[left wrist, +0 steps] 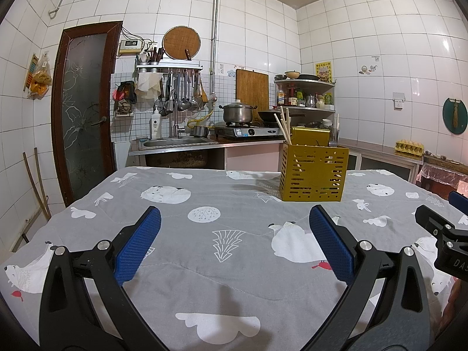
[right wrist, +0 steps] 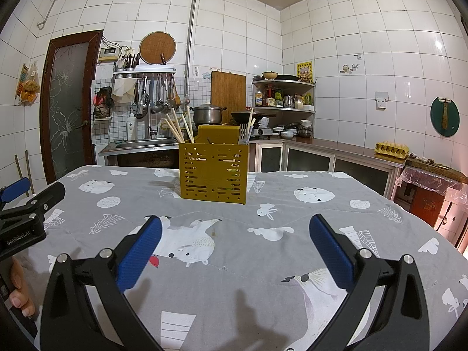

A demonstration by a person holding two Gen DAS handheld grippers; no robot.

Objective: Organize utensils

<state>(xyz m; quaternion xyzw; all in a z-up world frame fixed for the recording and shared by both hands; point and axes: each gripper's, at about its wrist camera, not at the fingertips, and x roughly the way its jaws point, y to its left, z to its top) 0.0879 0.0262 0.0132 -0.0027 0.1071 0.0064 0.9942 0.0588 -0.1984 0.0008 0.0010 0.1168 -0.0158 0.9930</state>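
The yellow slotted utensil holder [right wrist: 214, 172] stands upright on the counter [right wrist: 263, 269], toward its far side, on a grey cloth [left wrist: 228, 263] printed with white bears, clouds and trees. Pale wooden chopsticks [right wrist: 179, 128] lean out of its left compartment, fanned toward the left, and a few more utensil handles [right wrist: 248, 130] rise from the right-hand end; what sits deeper inside is hidden by the walls, only glimpsed through the slots. From the left wrist view the holder stands ahead and to the right; from the right wrist view it is ahead and slightly left, so it sits roughly between the two tools and well apart from both. The left gripper [left wrist: 234, 242] hovers low over the near part of the cloth, its blue-padded jaws spread wide with nothing between them. The right gripper [right wrist: 235, 248] is held the same way just beside it, jaws likewise wide apart and holding nothing. A few of the person's fingers [right wrist: 20, 295] show at the left edge of the right wrist view. Behind the counter is a tiled kitchen: a steel sink [left wrist: 178, 142] with ladles hanging above, a lidded pot [left wrist: 237, 113] on a gas stove [left wrist: 251, 132], a wooden cutting board [left wrist: 252, 92] against the wall, corner shelves [left wrist: 304, 95] of bottles, and an egg carton [left wrist: 409, 147] off to the right.
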